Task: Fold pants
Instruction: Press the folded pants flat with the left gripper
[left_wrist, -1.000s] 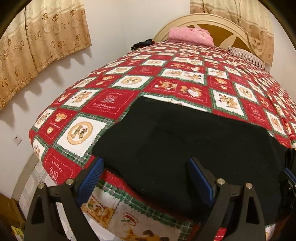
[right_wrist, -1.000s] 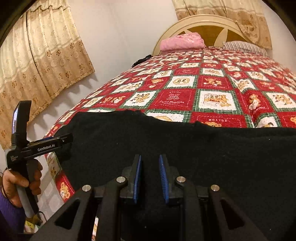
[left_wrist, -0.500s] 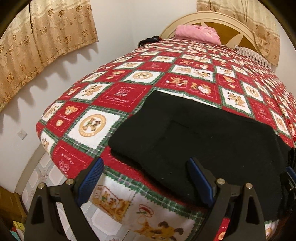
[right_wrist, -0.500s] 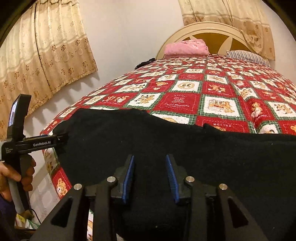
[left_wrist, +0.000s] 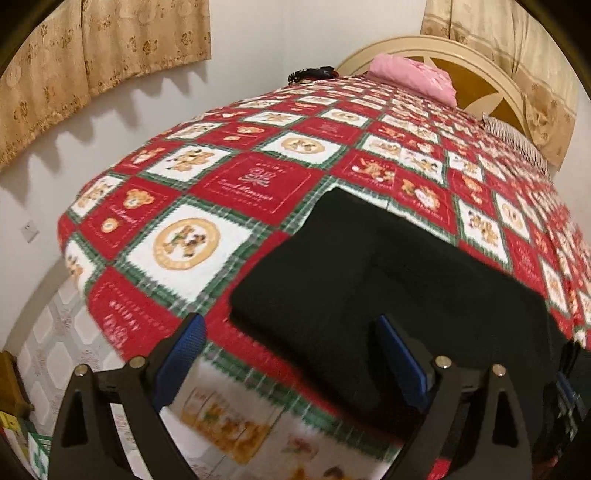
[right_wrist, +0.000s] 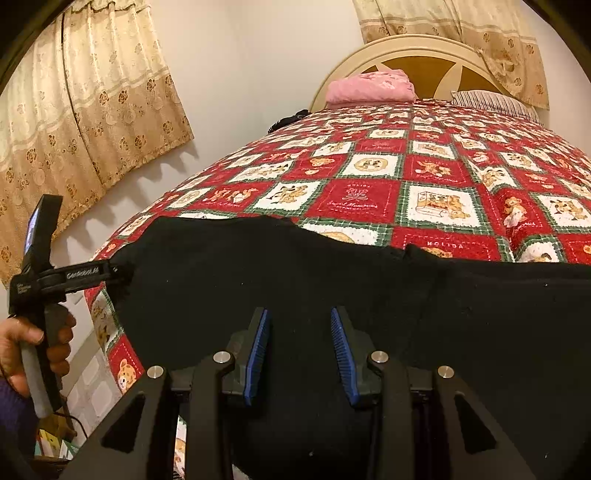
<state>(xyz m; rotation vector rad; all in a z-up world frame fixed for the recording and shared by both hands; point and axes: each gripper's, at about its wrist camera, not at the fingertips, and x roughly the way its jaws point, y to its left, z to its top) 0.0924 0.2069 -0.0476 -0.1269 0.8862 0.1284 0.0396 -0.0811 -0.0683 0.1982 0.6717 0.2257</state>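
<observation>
Because the pants (right_wrist: 332, 288) lie flat along the bed's (right_wrist: 424, 177) near edge, long axis crosswise, the right hand-held gripper (right_wrist: 299, 350) sits directly over them, its jaws having just parted, clamping nothing. The left hand-held gripper (left_wrist: 291, 354) hangs wide apart off their end. Black, smooth, already doubled.
</observation>
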